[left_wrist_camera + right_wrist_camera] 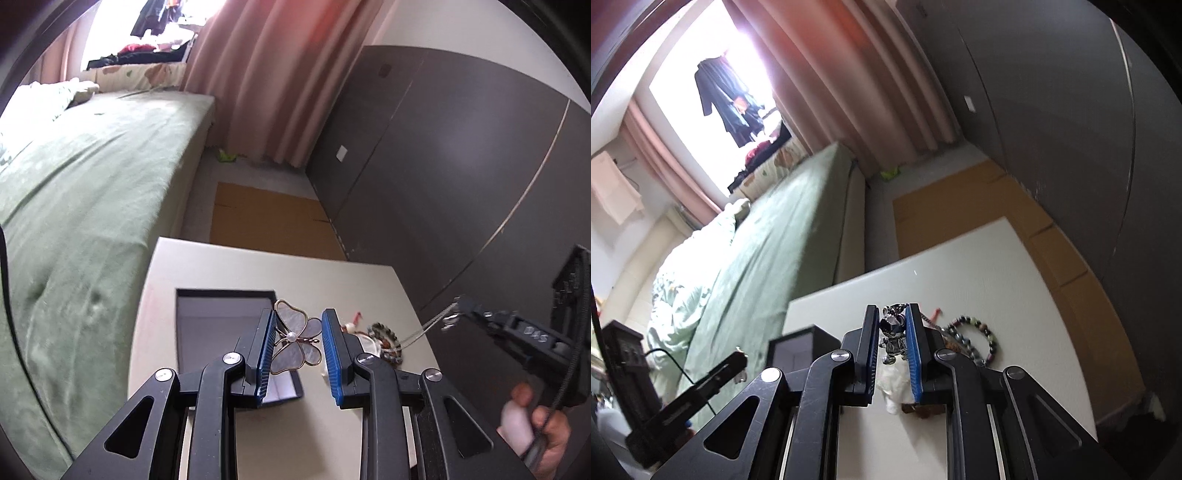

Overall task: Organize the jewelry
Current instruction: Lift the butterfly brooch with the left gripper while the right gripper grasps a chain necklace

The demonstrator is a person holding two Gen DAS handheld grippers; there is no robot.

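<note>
your left jaws (299, 345) pinch a butterfly pin (297, 341) over the table (229, 266), beside the open box (221, 317). your right jaws (892, 334) pinch a silver necklace charm (892, 330) near the bead bracelet (979, 332).

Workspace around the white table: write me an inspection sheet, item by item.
Surface: white table, bare at the far end.
Job's things: open black jewelry box; butterfly brooch; silver pendant on a chain; beaded bracelet lying on the table.
Clutter: white crumpled piece, kind unclear.
Grippers: left gripper has its jaws on the brooch; right gripper has its jaws shut on the pendant.
Cables: black cable at the right gripper's handle.
Surroundings: green bed, pink curtains, grey wardrobe.
</note>
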